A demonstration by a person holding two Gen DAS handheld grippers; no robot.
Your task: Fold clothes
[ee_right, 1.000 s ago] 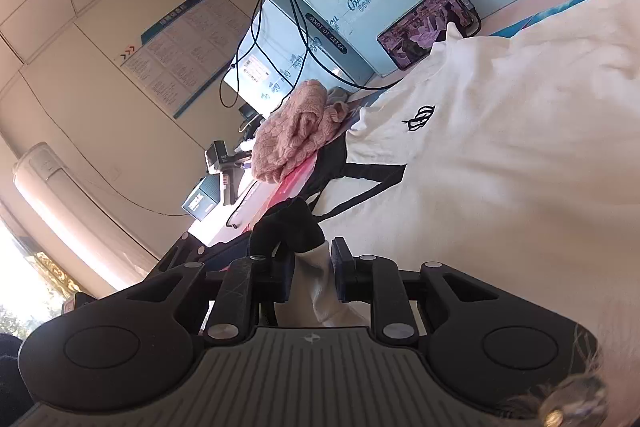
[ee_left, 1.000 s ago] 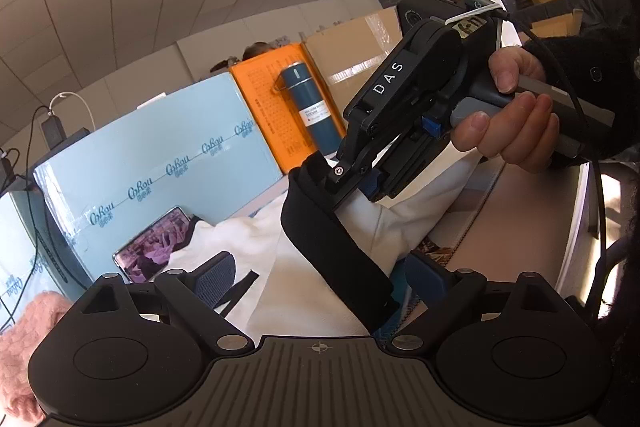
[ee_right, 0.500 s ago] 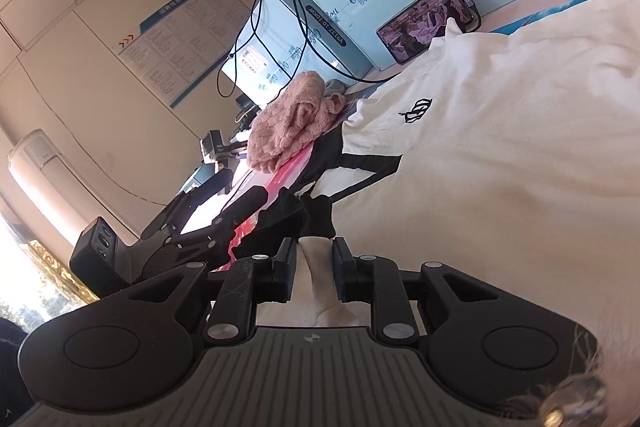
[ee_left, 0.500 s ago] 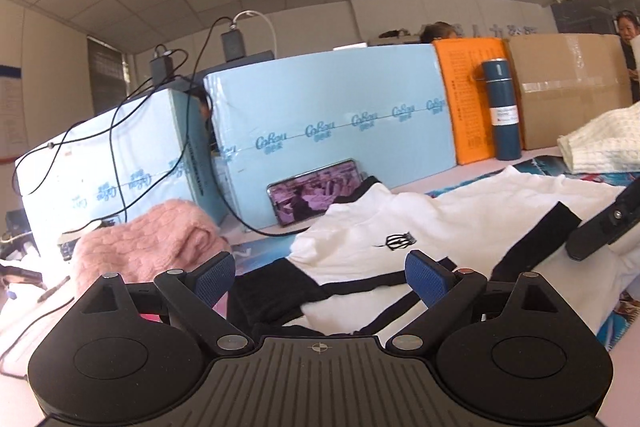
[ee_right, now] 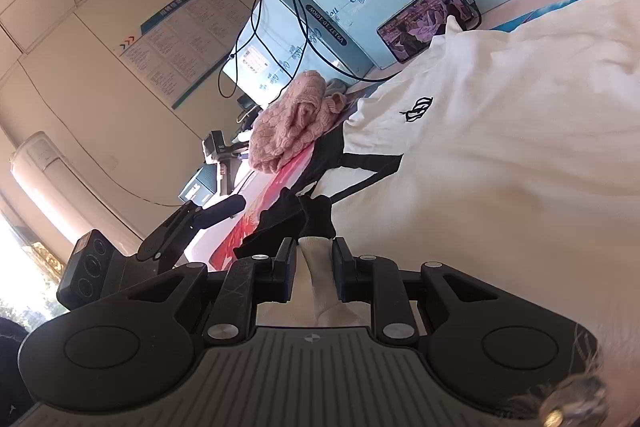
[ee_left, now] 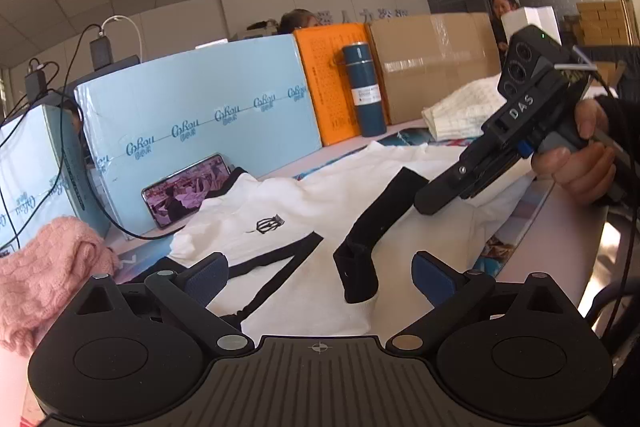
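One big white sweatshirt [ee_left: 304, 223] covers most of the table [ee_left: 560, 223], lying flat with its collar toward the blue boxes [ee_left: 192, 123] at the back and a small black logo on its chest. A pink knitted garment [ee_left: 44, 283] sits bunched at its left, and a phone [ee_left: 186, 189] leans against the boxes behind the collar.

Across the white body lies a sleeve ending in a long black cuff [ee_left: 376, 227]. Its long axis runs diagonally, from the right gripper [ee_left: 436, 199] down toward the near edge. That gripper [ee_right: 314, 263], held in a hand [ee_left: 580, 163], has its fingers drawn narrow and pinching a fold of white fabric just below the black cuff.

Nearer the camera, the left gripper [ee_left: 320, 273] hovers with its fingers [ee_left: 208, 271] spread wide and nothing between them. The cuff's free end lies just ahead of those fingers, slightly right of their midline, so I judge the left hand to be the nearer one for taking that end.
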